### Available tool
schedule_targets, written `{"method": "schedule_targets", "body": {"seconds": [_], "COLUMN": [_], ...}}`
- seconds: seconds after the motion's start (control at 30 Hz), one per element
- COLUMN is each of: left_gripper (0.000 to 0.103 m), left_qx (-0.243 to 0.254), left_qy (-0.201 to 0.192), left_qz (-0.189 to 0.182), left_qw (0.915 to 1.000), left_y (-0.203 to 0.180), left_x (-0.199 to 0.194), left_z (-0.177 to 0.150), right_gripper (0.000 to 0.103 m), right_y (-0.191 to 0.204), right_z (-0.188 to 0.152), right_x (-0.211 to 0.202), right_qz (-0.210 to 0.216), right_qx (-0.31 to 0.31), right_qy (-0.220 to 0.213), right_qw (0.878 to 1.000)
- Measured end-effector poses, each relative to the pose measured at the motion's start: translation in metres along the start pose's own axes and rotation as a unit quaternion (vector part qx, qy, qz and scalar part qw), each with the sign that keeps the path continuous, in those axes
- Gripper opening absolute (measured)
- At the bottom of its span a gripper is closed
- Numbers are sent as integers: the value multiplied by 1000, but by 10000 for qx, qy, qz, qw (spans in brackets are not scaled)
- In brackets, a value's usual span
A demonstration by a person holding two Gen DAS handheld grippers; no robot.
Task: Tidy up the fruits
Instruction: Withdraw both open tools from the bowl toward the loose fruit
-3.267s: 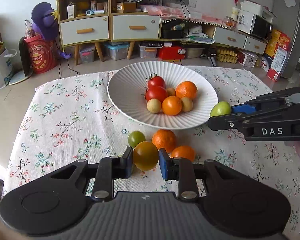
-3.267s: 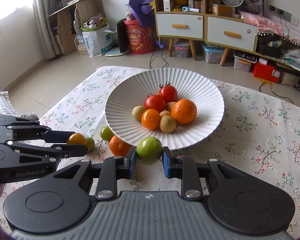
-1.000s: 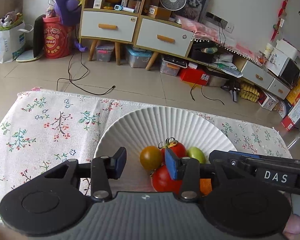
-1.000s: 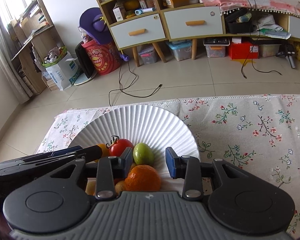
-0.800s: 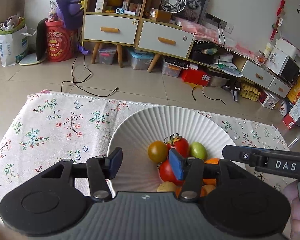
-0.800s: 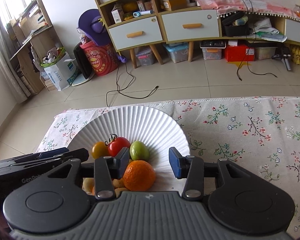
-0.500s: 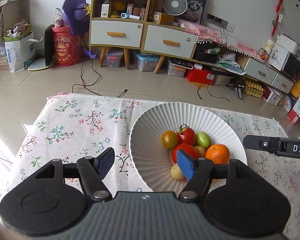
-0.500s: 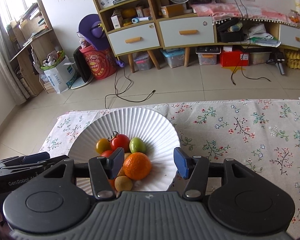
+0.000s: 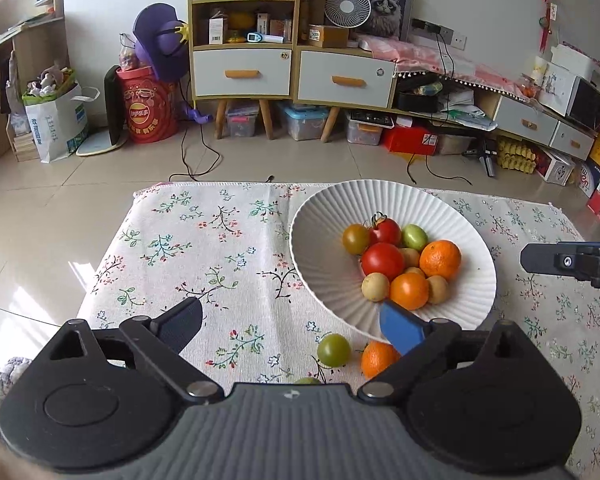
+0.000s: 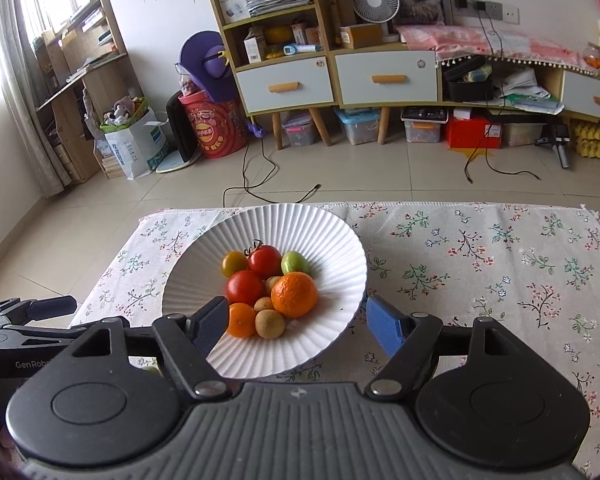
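Showing a floral tablecloth [image 9: 204, 240] from two wrist cameras, the scene centres on a white ribbed plate [image 9: 324, 216] that already holds most of the fruit. Two red tomatoes [image 9: 382, 261], a brownish-yellow tomato [image 9: 356, 238], a green tomato [image 9: 415, 236], two oranges [image 9: 440, 260] and several small tan fruits [image 9: 375, 287] are gathered in the middle of the plate, touching one another.

The left gripper [image 9: 290, 322] is held above the cloth with its fingers spread wide and nothing between them. The right gripper [image 10: 296, 322] is likewise spread wide and empty, and is held over the near rim of the plate; its tip can also be seen at the right edge of the left view.

A few pieces are left outside the plate. In the left view a small green tomato on the cloth [image 9: 333, 350] and an orange on the cloth [image 9: 376, 359] lie just beside each other, close to the plate's near rim and between the left gripper's fingers in the picture. A sliver of another green fruit [image 9: 307, 380] is visible at the edge of the gripper body; most of it is hidden.

The task is judged to be well advanced but not finished: at least these three pieces remain to be lifted onto the plate. Whether more fruit lies hidden beneath the gripper bodies cannot be told.
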State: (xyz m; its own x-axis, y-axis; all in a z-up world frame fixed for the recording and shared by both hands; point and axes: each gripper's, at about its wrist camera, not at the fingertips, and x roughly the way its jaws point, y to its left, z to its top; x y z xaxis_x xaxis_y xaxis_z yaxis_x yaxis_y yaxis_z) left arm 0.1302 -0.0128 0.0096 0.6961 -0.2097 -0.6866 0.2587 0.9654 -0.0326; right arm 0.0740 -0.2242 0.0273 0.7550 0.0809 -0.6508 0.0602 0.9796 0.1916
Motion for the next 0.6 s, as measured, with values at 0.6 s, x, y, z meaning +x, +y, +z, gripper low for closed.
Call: {"method": "schedule_targets", "body": {"seconds": [0.6], "left_gripper": [97], "left_qx": [154], "left_qy": [210], "left_qz": [-120], "left_qw": [9996], "left_y": [3], "left_x": [-9], "left_z": [-41], "right_gripper": [94], "right_y": [15], "right_z": [-39], "right_x": [-5], "right_qz": [-83], "right_qx": [-659], "right_qy": [58], "right_qw": [9978]}}
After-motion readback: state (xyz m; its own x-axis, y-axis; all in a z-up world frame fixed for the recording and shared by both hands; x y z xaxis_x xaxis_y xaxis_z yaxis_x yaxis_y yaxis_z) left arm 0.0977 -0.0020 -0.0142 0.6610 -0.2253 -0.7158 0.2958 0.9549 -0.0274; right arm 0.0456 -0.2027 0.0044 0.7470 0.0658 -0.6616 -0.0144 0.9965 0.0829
